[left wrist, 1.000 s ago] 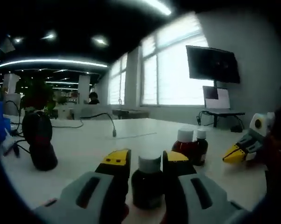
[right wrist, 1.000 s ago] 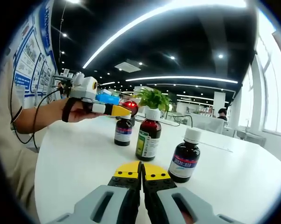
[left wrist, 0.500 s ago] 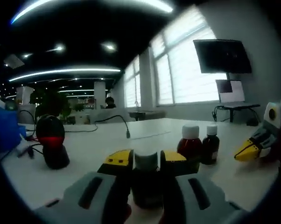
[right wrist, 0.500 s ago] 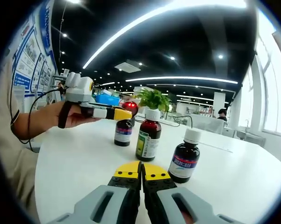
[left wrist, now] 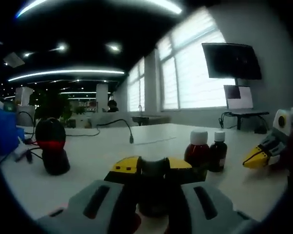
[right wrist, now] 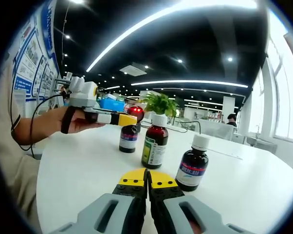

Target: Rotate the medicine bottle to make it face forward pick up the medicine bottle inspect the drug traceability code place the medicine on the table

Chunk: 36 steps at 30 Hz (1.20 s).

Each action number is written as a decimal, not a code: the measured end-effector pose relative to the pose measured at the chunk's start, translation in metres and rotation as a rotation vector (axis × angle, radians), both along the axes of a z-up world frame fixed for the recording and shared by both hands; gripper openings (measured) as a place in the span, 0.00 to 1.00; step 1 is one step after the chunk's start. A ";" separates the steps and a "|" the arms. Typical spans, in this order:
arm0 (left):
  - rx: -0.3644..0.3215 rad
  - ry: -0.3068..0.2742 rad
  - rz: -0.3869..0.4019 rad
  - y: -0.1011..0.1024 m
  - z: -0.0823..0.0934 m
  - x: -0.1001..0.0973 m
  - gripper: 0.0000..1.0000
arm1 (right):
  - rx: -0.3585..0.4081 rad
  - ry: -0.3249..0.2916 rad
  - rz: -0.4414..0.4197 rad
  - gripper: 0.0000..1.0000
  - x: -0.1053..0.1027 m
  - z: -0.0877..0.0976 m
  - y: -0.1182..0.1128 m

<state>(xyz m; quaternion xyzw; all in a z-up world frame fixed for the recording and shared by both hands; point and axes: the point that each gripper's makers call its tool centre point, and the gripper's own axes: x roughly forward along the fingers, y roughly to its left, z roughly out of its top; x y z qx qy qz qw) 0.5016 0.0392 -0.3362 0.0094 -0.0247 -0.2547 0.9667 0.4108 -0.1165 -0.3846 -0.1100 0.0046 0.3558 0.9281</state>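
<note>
The left gripper [left wrist: 153, 168] is clamped on a dark medicine bottle [left wrist: 153, 187], holding it above the white table [left wrist: 98, 151]. Two more bottles [left wrist: 205, 152] stand on the table beyond it, with a black scanner [left wrist: 51, 151] off to the other side. The right gripper [right wrist: 147, 180] rests with jaws closed together, empty, near a white-capped bottle [right wrist: 192, 168].

Black barcode scanner [left wrist: 51, 151] glowing red sits off to my left, a wall-mounted monitor [left wrist: 231, 60] by the windows, and a green potted plant [right wrist: 159, 103] behind everything.
</note>
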 end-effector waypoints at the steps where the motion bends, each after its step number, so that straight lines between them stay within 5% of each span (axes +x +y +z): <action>1: -0.002 0.004 -0.011 -0.001 0.000 0.000 0.11 | 0.000 0.000 0.000 0.00 0.000 0.000 0.000; 27: 0.050 -0.014 -0.295 -0.013 -0.002 -0.004 0.11 | -0.009 0.004 -0.003 0.00 0.001 -0.002 0.000; 36: 0.049 0.000 -0.317 -0.011 -0.003 0.000 0.11 | -0.009 0.004 -0.002 0.00 0.001 -0.003 0.000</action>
